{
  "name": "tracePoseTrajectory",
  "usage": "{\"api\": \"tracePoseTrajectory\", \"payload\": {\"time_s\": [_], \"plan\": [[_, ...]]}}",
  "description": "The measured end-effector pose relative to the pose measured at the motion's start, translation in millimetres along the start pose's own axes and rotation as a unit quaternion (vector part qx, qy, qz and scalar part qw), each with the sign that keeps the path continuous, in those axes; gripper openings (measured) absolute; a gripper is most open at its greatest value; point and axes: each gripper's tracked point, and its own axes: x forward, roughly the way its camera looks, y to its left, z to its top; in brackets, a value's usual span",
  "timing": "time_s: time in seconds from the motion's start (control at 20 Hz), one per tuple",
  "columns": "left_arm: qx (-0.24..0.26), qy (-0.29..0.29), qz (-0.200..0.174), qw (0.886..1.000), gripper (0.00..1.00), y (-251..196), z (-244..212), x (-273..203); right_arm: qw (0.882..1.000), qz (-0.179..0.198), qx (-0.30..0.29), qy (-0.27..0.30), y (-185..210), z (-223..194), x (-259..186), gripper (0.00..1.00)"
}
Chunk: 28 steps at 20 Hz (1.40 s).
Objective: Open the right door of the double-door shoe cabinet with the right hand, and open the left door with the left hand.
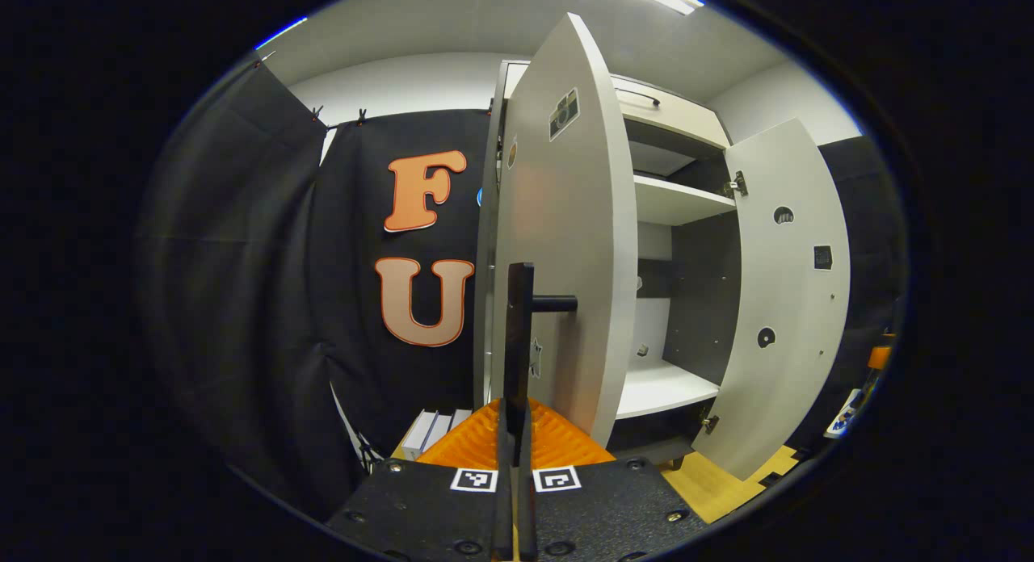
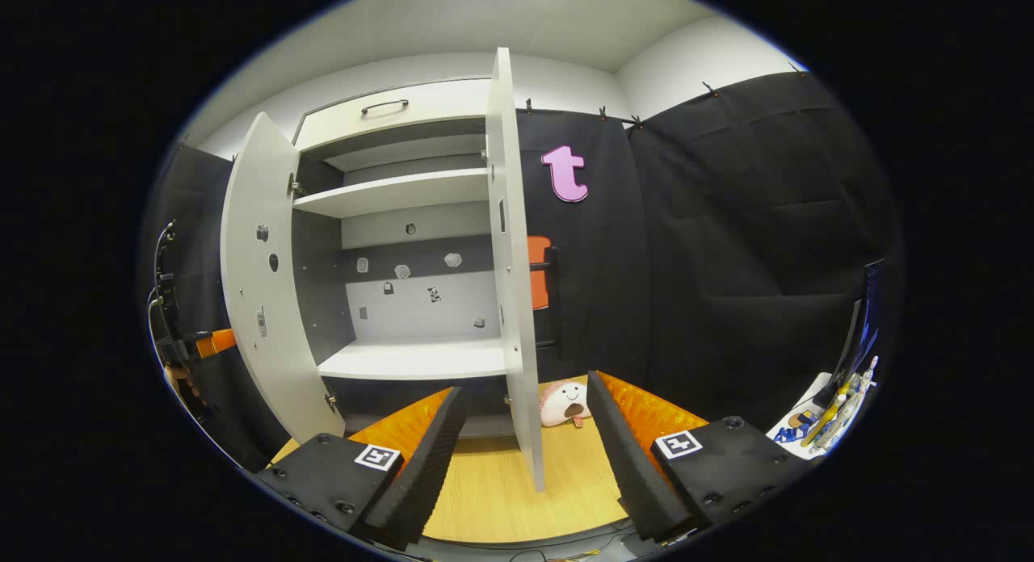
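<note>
Gripping the black bar handle [image 1: 517,328] of the white left cabinet door [image 1: 565,247], the left gripper [image 1: 515,441] is clamped tight on it, fingers pressed together. Both doors of the white double-door shoe cabinet [image 2: 404,195] are swung wide. The right gripper [image 2: 525,449] is held spread, straddling the right door's [image 2: 513,263] edge without contact.

Both cabinet [image 2: 404,195] doors stand open; right gripper [image 2: 525,433] gapes.
</note>
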Motion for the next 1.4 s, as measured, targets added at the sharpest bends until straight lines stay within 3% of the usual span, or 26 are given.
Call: {"api": "tracePoseTrajectory", "payload": {"time_s": [0.1,0.15,0.2,0.55,0.9,1.4], "plan": [[-0.006,0.0,0.005,1.0,0.01,9.4,-0.2,1.8,1.0,-0.001,-0.001,0.0,2.1,-0.1,-1.0,0.99],[-0.01,0.002,0.007,1.0,0.02,12.4,-0.1,1.6,1.0,-0.002,0.0,-0.001,3.1,0.4,-0.8,0.89],[-0.011,0.003,0.005,1.0,0.02,15.5,-0.4,0.9,1.0,-0.002,0.003,-0.003,4.6,2.2,-0.3,0.99],[0.002,0.004,0.016,1.0,0.04,43.5,-0.3,5.1,1.0,0.002,0.001,0.002,20.9,-2.4,5.2,0.99],[-0.022,0.009,0.001,1.0,0.02,47.3,-1.9,3.5,1.0,0.005,-0.006,0.001,33.7,0.9,9.8,0.99],[-0.045,0.016,-0.002,0.999,0.0,40.5,2.2,-36.2,1.0,-0.016,-0.007,0.0,16.5,-0.4,4.8,0.99]]}}
